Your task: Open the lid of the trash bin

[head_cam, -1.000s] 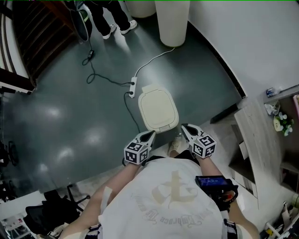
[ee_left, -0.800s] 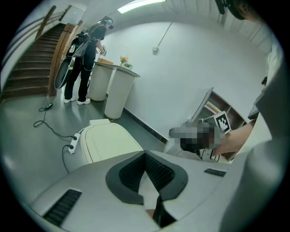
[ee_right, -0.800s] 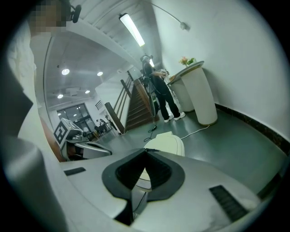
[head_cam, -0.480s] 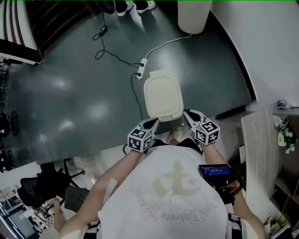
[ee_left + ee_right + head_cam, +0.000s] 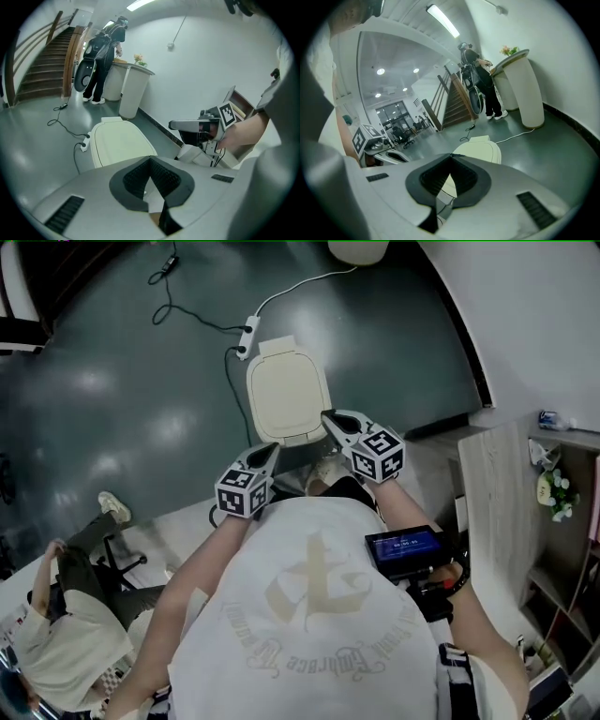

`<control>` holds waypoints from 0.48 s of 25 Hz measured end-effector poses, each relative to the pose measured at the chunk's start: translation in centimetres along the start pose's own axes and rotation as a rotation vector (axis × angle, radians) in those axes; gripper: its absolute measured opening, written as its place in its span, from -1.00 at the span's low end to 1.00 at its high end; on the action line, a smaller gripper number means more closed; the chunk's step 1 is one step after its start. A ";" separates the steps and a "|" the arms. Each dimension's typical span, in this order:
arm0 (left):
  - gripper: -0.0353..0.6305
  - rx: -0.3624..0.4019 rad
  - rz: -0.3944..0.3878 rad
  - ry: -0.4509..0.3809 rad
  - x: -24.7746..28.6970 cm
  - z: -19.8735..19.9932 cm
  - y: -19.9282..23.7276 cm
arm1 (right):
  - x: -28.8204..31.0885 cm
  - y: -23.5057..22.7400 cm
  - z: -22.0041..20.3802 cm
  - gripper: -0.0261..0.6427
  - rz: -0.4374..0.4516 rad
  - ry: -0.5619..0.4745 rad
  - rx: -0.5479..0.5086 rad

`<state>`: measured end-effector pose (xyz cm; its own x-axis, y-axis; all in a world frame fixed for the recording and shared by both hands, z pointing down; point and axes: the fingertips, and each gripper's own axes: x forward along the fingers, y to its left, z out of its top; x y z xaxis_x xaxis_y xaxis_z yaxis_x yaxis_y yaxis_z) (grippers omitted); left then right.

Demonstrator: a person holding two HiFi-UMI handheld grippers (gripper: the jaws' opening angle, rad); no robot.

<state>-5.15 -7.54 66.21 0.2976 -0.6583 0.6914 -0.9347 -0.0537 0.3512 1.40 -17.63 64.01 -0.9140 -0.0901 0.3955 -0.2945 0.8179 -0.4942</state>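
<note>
**Head view.** The trash bin [image 5: 289, 399] stands on the dark floor [image 5: 141, 427] directly ahead of the person. Its cream lid [image 5: 286, 390] lies flat and closed. The left gripper [image 5: 266, 453] is just short of the bin's near edge on the left. The right gripper [image 5: 331, 418] is at the near right corner of the lid. Whether it touches the lid cannot be settled from this height; it appears to be at most grazing it. A power strip [image 5: 248, 332] lies on the floor beyond the bin.

**Left gripper view.** The jaws meet at their tips with nothing between them. The lid [image 5: 119, 140] is ahead and lower, unbroken along its rim and apart from the jaws.

**Right gripper view.** The jaws are likewise pressed together and empty. The lid [image 5: 480, 151] is just beyond them, down and flat.

**Finding.** No part of the opening is done. The approach looks complete, since both tools are at the near edge. What is left is to get a jaw tip under or against the front lip and raise the lid on its far hinge.
</note>
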 end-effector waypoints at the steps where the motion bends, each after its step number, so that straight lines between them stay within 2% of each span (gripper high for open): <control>1: -0.85 -0.006 0.001 0.005 0.1 -0.3 -0.1 | 0.0 -0.1 -0.1 -0.90 0.002 0.003 -0.001; 7: -0.85 -0.017 0.007 0.034 1.0 -1.8 0.4 | 0.6 -0.3 -0.9 -0.90 0.005 0.016 0.002; 12: -0.85 0.006 -0.003 0.076 2.4 -3.2 -0.2 | 0.2 -0.5 -1.7 -0.90 -0.007 0.016 0.014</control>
<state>-3.69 -6.72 69.79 0.3143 -0.5989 0.7366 -0.9349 -0.0604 0.3497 1.78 -17.06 65.64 -0.9076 -0.0865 0.4107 -0.3043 0.8095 -0.5021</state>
